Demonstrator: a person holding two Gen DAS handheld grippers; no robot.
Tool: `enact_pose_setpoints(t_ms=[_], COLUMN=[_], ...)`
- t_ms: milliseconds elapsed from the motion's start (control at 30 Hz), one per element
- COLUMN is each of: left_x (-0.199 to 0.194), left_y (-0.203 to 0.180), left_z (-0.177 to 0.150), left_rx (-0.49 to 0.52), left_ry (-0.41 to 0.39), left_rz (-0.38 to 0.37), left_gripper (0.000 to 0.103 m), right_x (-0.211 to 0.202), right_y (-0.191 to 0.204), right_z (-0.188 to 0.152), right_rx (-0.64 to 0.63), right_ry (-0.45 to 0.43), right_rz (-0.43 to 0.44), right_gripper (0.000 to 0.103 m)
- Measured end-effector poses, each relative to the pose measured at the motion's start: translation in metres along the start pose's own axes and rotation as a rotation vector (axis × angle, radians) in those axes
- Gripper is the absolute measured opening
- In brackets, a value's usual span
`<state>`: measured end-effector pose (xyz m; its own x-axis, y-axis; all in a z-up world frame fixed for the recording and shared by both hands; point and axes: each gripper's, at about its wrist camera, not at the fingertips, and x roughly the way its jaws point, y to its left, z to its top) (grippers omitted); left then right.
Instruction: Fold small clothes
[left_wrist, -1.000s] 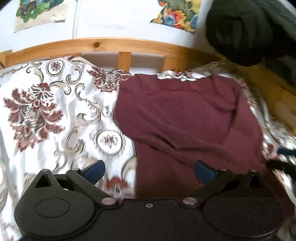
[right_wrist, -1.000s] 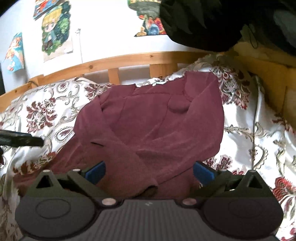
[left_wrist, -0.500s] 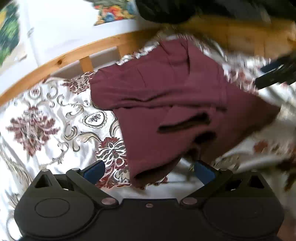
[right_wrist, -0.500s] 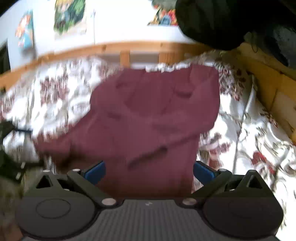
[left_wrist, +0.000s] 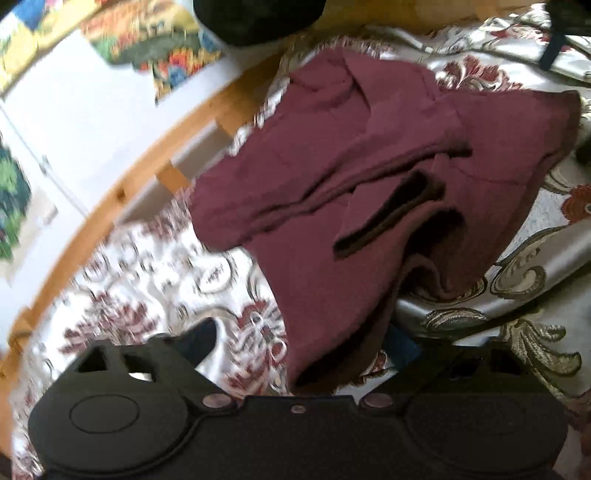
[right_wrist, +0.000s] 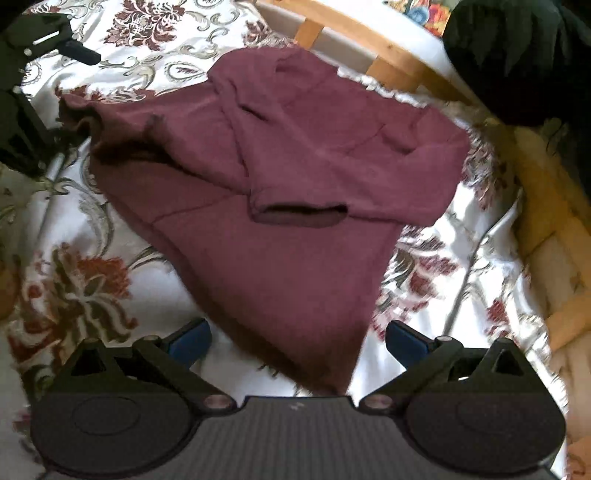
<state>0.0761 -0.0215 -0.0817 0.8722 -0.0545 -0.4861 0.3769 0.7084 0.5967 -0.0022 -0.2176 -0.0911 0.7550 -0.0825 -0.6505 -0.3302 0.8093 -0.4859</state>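
A maroon long-sleeved top lies partly folded on a floral bedspread, sleeves crossed over its body. It also shows in the right wrist view. My left gripper is open, its blue pads on either side of the top's near left hem corner, which lies between the jaws. My right gripper is open, with the top's near right hem corner lying between its blue pads. The left gripper's black body shows in the right wrist view, beside the top's left corner.
A wooden bed rail runs behind the top, with a white wall and posters beyond. A dark bundle of fabric sits on the rail at the far right. Wooden slats edge the bed on the right.
Both grippers have swung outward and tilted, each now at a bottom hem corner of the top. The top has shifted and its hem has bunched. Both stay open.
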Motion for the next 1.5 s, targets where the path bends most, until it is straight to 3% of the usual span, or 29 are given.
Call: enact_pose_setpoints(t_ms=[100,133,200,267,467,733,1067,1167,1300,1500], left_x=[-0.011,-0.013,-0.014,-0.015,-0.023,-0.068,-0.176,-0.198,-0.210,-0.201], left_y=[0.003,0.005,0.008,0.011,0.027,0.051,0.054,0.066,0.080,0.102], left_z=[-0.005,-0.007,-0.010,-0.012,-0.015,-0.023,-0.051,-0.058,-0.061,-0.031], left_rx=[-0.010,-0.019,-0.040,-0.058,-0.174,-0.351,-0.505,-0.565,-0.626,-0.599], left_ry=[-0.063,-0.072,-0.082,-0.096,-0.123,-0.196,-0.288,-0.280,-0.239,-0.281], left_rz=[-0.016,-0.021,-0.049,-0.071,-0.085,-0.082,-0.184,-0.254,-0.311,-0.294], left_gripper=[0.053,0.046,0.018,0.010,0.006,0.006,0.005,0.005,0.005,0.005], right_x=[0.004,0.004,0.003,0.002,-0.008,-0.068,-0.179,-0.208,-0.226,-0.213], right_y=[-0.006,-0.010,-0.013,-0.016,-0.026,-0.038,-0.021,-0.014,-0.002,-0.023], right_z=[-0.001,-0.003,-0.005,-0.006,-0.004,-0.011,-0.033,-0.039,-0.040,-0.019], right_rx=[0.019,0.036,0.057,0.048,0.085,0.185,0.290,0.307,0.275,0.259], right_ry=[-0.003,0.000,0.001,-0.010,-0.057,-0.225,-0.354,-0.362,-0.359,-0.398], right_rz=[0.002,0.019,0.048,0.067,0.071,-0.050,-0.135,-0.127,-0.127,-0.169], right_gripper=[0.096,0.089,0.074,0.042,0.015,0.012,0.011,0.011,0.011,0.011])
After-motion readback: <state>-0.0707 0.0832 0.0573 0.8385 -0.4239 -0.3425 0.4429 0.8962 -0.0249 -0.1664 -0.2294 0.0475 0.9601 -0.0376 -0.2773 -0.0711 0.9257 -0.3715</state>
